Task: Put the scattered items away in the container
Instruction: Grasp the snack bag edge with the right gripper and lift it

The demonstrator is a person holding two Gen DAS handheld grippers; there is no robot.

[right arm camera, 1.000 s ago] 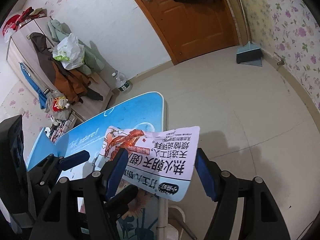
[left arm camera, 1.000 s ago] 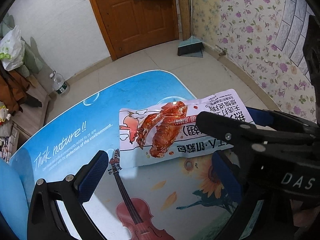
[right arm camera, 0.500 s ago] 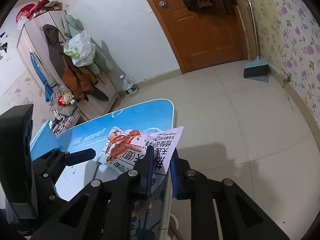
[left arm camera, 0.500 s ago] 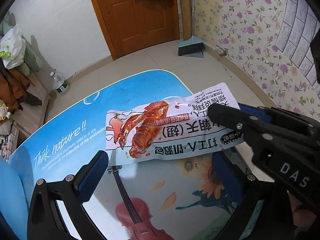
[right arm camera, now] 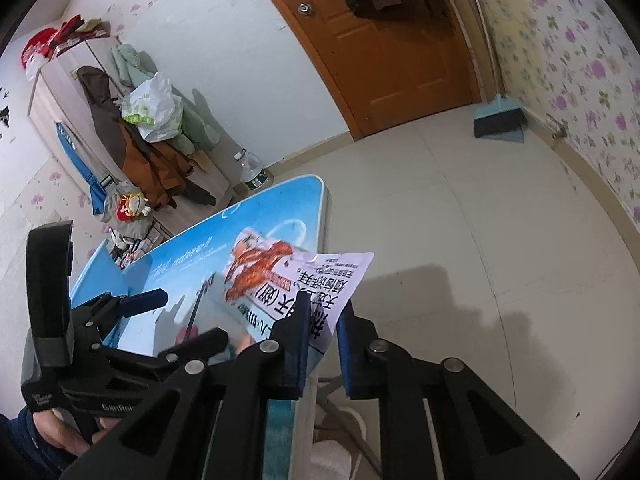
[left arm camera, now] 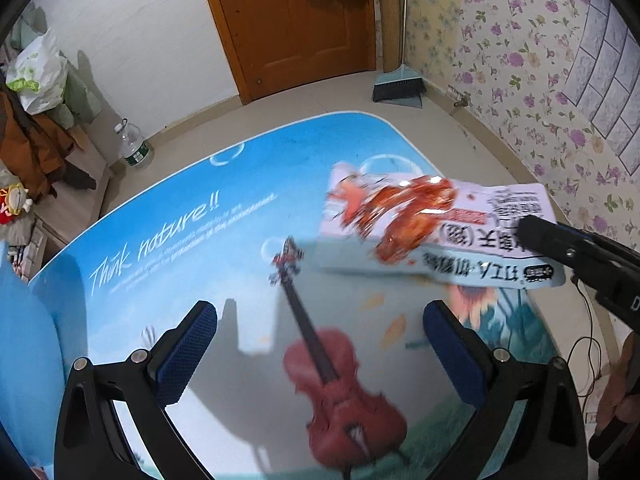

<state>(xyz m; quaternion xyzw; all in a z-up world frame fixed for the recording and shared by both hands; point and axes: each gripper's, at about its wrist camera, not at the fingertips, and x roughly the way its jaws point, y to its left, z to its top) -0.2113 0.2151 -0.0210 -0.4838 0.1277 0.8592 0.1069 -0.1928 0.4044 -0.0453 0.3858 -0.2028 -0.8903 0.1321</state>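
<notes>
Two grippers: right hand-held gripper pinching snack packet; left hand-held gripper spread above table; broom beside door.

A low table with a rounded blue top is shown, printed with a violin, a sunflower and the words "Think nature!!". It is stood on a pale tiled floor. A water bottle is stood on the floor beside a wall.
</notes>
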